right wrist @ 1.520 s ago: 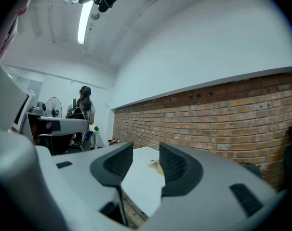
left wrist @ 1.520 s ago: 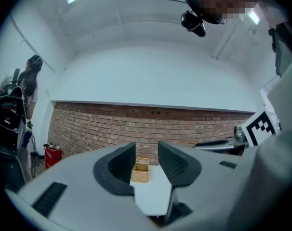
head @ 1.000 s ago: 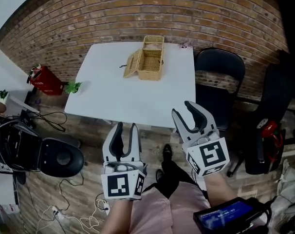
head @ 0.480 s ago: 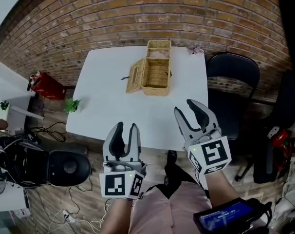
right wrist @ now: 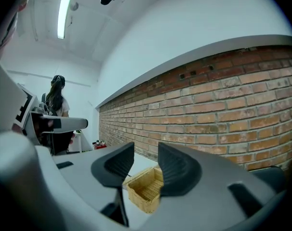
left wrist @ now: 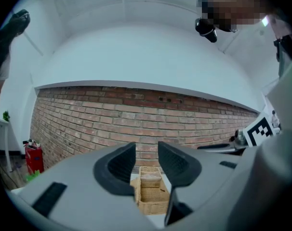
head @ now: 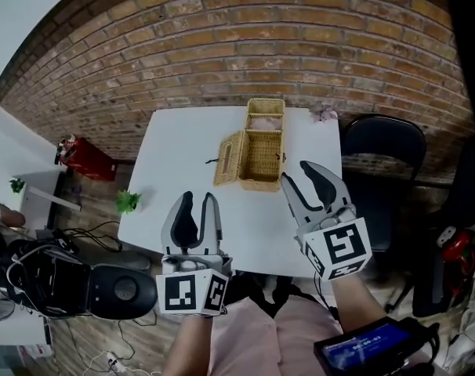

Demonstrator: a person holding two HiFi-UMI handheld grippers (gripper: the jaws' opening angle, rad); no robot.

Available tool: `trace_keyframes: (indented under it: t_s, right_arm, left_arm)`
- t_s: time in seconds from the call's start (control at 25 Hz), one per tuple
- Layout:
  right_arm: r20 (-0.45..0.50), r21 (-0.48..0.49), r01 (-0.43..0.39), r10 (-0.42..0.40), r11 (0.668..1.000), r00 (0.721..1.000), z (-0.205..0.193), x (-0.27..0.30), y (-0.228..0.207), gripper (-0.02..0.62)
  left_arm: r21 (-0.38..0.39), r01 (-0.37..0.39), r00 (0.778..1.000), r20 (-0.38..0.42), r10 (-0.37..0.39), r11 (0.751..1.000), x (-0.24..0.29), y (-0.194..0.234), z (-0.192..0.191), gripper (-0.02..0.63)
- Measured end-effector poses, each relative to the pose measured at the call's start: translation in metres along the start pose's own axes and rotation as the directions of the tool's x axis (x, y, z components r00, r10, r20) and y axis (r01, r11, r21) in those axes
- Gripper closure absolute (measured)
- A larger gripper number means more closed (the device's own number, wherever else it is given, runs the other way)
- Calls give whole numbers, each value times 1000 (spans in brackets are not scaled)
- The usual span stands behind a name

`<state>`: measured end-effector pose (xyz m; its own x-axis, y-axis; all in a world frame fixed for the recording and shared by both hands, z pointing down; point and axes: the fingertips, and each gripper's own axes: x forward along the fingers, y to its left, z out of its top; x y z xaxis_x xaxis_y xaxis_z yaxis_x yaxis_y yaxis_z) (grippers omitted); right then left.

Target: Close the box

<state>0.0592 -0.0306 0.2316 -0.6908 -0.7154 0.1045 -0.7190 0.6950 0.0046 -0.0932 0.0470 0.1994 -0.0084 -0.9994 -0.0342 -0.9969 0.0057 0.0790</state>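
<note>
Currently, the wicker box [head: 264, 152] stands open on the white table [head: 183, 167], in the table's far right part, close to the brick wall [head: 222, 45]. Its lid [head: 230, 160] is swung out on the box's left long side and rests tilted against that side. A pale item lies at the far end of the box interior; it is too small to identify.

The left gripper [head: 197, 199] is held at the near edge of the table, left of the box and apart from it. Its jaws stand apart with nothing between the pads. In the left gripper view the box appears beyond the gap between the jaws, not touched by either one.

The right gripper [head: 296, 172] is held at the near right part of the table, just beside the near right corner of the box in the head view; no contact is visible. Its jaws also stand apart and grip nothing. In the right gripper view the box lies beyond and below the jaw gap, with its open interior facing up.

A dark chair [head: 378, 143] stands to the right of the table. A red object [head: 85, 159] and a small green plant [head: 128, 202] are on the floor to the left.
</note>
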Motion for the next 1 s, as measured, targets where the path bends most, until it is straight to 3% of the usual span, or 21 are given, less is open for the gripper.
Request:
trace_keyframes:
  t_s: [0.2, 0.44, 0.64, 1.0]
  right_arm:
    - [-8, -1, 14, -14, 1000, 1000, -2, 20, -10, 440]
    - [-63, 7, 38, -37, 999, 997, -20, 56, -14, 440]
    - [-143, 23, 56, -52, 998, 988, -47, 82, -15, 442]
    - [-280, 43, 73, -58, 996, 958, -124, 99, 1, 451]
  left_arm:
    - [-4, -9, 1000, 4, 9, 1000, 25, 17, -2, 454]
    - [-50, -1, 998, -64, -3, 999, 57, 46, -36, 454]
    - [-121, -3, 989, -148, -15, 993, 80, 70, -82, 454]
    - [-243, -21, 950, -308, -57, 970, 81, 80, -180, 454]
